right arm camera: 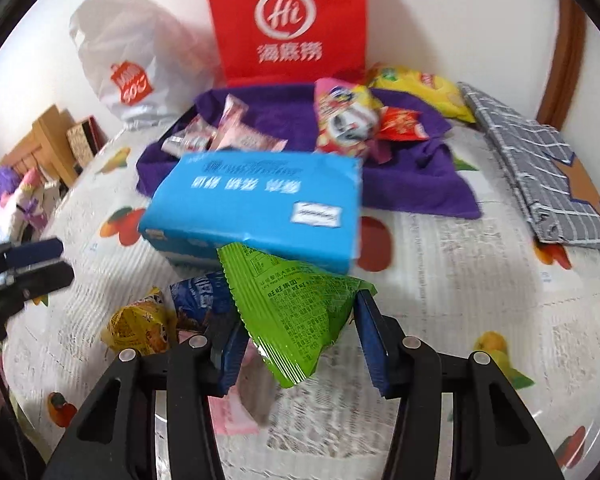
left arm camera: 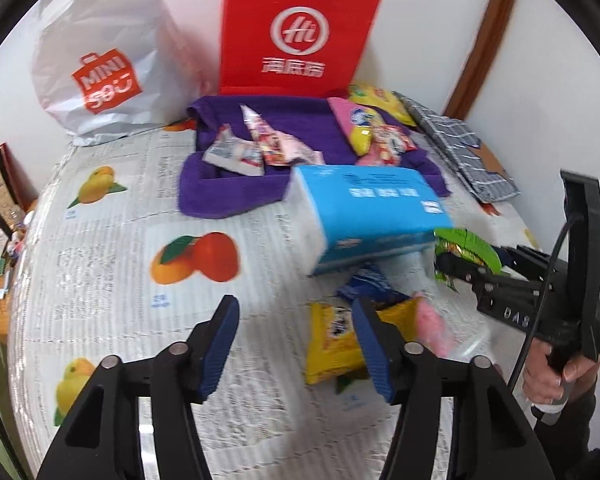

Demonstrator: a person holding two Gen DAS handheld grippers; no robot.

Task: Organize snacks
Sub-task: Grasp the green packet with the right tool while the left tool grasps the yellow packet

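On my left, my left gripper [left arm camera: 296,344] hangs released over the glossy fruit-print tablecloth [left arm camera: 112,264], nothing between its ribbed blue pads, with a crinkly yellow packet [left arm camera: 330,340] just beside its right finger. Further right, my right gripper [right arm camera: 300,340] grasps a green foil packet [right arm camera: 296,312], lifted in front of the smooth blue tissue pack [right arm camera: 256,204]. Behind lies the soft purple towel [right arm camera: 412,188] carrying sorted snacks. I judge the step is carrying green to that towel: I'd clear the tissue pack first, keep the slippery foil pinched, and set it flat among the snacks already there.
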